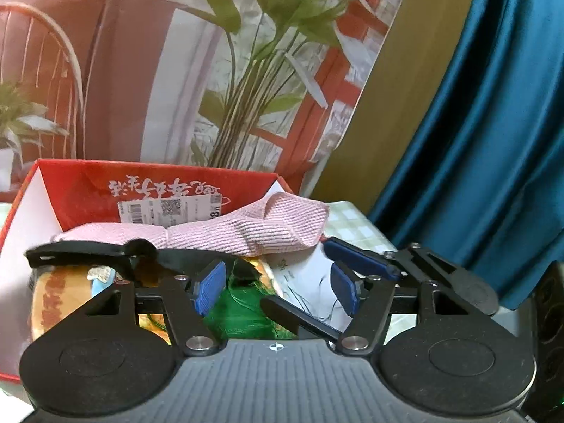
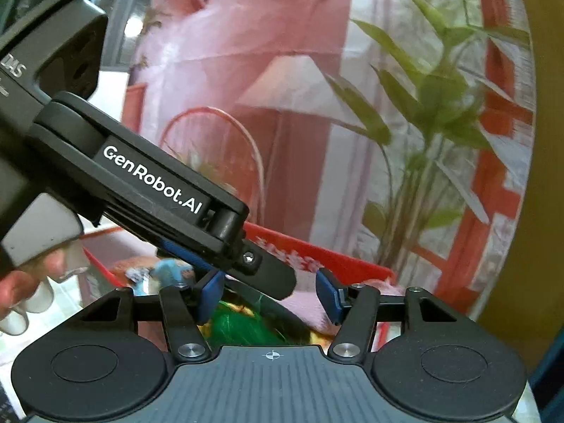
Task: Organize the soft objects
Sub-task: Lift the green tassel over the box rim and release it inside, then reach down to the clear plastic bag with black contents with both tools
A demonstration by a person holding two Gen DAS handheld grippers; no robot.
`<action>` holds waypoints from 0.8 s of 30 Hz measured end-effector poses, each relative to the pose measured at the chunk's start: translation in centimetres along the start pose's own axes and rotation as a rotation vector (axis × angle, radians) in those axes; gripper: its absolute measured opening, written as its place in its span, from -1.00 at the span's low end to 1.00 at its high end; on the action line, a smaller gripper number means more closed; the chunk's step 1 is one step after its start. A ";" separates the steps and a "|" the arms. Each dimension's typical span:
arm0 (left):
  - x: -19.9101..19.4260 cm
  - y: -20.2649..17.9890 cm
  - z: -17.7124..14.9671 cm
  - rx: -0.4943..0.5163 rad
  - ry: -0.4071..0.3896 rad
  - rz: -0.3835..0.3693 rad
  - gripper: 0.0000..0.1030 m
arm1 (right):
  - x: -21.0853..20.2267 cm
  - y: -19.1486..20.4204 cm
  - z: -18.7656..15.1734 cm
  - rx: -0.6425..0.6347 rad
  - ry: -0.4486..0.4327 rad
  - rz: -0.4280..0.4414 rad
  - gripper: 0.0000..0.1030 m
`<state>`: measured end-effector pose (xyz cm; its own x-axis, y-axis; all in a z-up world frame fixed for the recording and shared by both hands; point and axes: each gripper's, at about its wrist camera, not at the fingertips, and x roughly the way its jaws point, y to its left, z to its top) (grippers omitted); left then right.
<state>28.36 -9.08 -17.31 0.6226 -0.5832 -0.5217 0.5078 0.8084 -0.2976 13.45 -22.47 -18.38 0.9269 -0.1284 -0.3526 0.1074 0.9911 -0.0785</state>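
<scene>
A red cardboard box (image 1: 105, 183) holds soft things: a pink ribbed cloth (image 1: 246, 227) draped across its top, a green fuzzy item (image 1: 243, 313) and an orange-brown plush (image 1: 60, 292) below. My left gripper (image 1: 278, 289) is open, just above the green item, holding nothing. The right gripper's fingers (image 1: 359, 257) reach in from the right in this view. In the right wrist view my right gripper (image 2: 269, 294) is open over the box (image 2: 317, 257), above the green item (image 2: 239, 328) and pink cloth (image 2: 310, 312). The left gripper's body (image 2: 151, 183) crosses in front.
A printed backdrop with plants (image 1: 253, 70) stands behind the box. A blue curtain (image 1: 493, 141) hangs at right. A checked tablecloth (image 1: 356, 225) covers the table by the box. White paper (image 1: 306, 278) lies inside the box at right.
</scene>
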 end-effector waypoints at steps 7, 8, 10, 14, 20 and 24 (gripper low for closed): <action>-1.3 0.3 -1.0 0.006 -0.019 0.069 0.71 | -1.1 -0.4 -1.3 0.046 0.010 -0.046 0.57; -1.7 0.4 -1.2 0.012 -0.023 0.083 0.78 | -1.4 -0.4 -1.4 0.056 0.010 -0.051 0.70; -2.6 0.3 -1.7 0.029 -0.024 0.116 0.89 | -2.0 -0.2 -1.6 0.072 0.005 -0.068 0.92; -4.6 0.5 -3.1 0.045 -0.014 0.211 1.00 | -3.2 0.3 -1.7 0.085 0.003 -0.086 0.99; -8.2 1.4 -6.2 0.038 0.003 0.299 1.00 | -5.1 1.0 -2.3 0.138 0.046 -0.084 0.99; -10.4 2.1 -8.8 0.009 0.026 0.326 1.00 | -6.5 1.7 -3.8 0.185 0.096 -0.066 0.99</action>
<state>17.74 -0.60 -19.59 0.7381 -0.2912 -0.6086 0.2891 0.9516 -0.1048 6.21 -20.10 -19.72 0.8782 -0.1873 -0.4402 0.2391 0.9688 0.0646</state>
